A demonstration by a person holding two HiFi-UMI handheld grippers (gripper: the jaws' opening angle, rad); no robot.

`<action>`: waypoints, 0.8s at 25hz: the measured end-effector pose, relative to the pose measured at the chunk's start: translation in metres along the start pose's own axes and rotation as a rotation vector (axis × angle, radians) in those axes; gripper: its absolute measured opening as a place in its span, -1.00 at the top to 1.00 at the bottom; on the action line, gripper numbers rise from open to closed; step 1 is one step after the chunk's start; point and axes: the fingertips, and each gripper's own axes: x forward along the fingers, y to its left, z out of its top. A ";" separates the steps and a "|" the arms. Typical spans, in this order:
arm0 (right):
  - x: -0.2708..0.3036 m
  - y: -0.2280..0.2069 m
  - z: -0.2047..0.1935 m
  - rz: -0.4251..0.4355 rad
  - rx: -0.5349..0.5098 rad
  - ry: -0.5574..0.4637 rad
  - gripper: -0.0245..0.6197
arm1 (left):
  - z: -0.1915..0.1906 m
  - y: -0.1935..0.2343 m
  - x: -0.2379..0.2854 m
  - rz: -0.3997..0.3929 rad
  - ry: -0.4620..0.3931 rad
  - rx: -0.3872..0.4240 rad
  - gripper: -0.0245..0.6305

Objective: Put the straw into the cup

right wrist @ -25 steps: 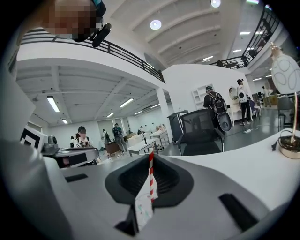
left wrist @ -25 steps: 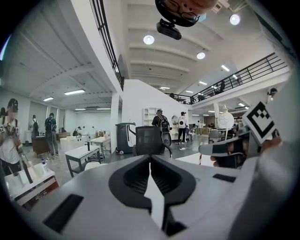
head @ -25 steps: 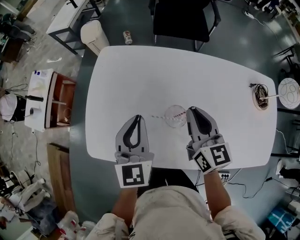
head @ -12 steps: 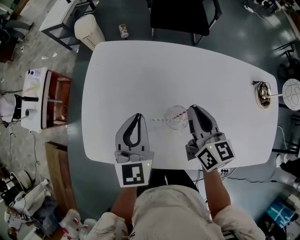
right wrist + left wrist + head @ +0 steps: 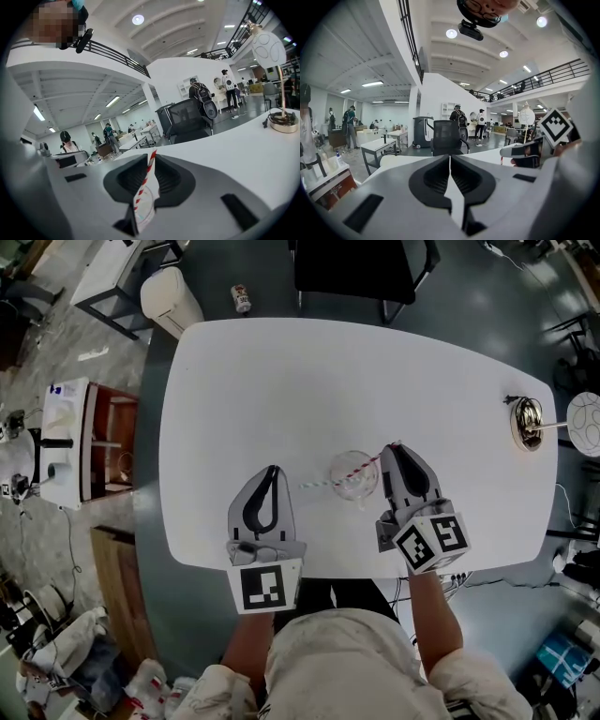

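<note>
Just opening right gripper [image 5: 397, 449] jaws, now loose around striped straw [image 5: 319, 481] slanting across clear cup [image 5: 361, 487]; release likely underway. Left gripper [image 5: 272, 472] clenched, empty.

In the right gripper view, the straw [image 5: 142, 186] stands between the right gripper [image 5: 150, 158] jaws, which have just been opening. Its lower end is hidden behind the jaw body. Head view: chair [image 5: 361, 273] cut off at 12 o'clock, lamp [image 5: 583, 423] at 3 o'clock. Can [image 5: 242, 299] label unreadable.
</note>
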 end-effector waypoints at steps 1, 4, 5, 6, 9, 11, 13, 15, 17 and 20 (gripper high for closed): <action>0.001 -0.003 -0.001 -0.007 0.009 0.001 0.78 | 0.000 -0.001 0.001 -0.002 0.003 0.000 0.90; 0.003 -0.012 -0.003 -0.028 0.028 0.009 0.78 | -0.001 -0.002 0.003 -0.009 0.005 0.002 0.90; 0.003 -0.015 -0.004 -0.038 0.032 0.010 0.77 | -0.001 -0.002 0.004 -0.010 0.004 0.002 0.90; 0.003 -0.018 -0.005 -0.046 0.040 0.008 0.76 | -0.001 -0.002 0.004 -0.010 0.002 0.002 0.90; 0.001 -0.023 -0.009 -0.051 0.068 0.002 0.75 | -0.002 -0.003 0.005 -0.012 0.004 0.002 0.90; 0.000 -0.024 -0.009 -0.047 0.069 -0.002 0.75 | -0.003 -0.004 0.006 -0.015 0.008 0.006 0.90; 0.000 -0.024 -0.009 -0.044 0.059 -0.005 0.74 | -0.003 -0.005 0.006 -0.018 0.009 0.010 0.90; -0.001 -0.022 -0.011 -0.044 0.050 0.000 0.72 | -0.004 -0.005 0.006 -0.020 0.009 0.011 0.90; -0.002 -0.021 -0.015 -0.041 0.048 0.008 0.68 | -0.004 -0.006 0.005 -0.020 0.009 0.009 0.90; -0.007 -0.022 -0.020 -0.037 0.030 0.021 0.62 | -0.004 -0.009 0.004 -0.019 0.009 0.013 0.90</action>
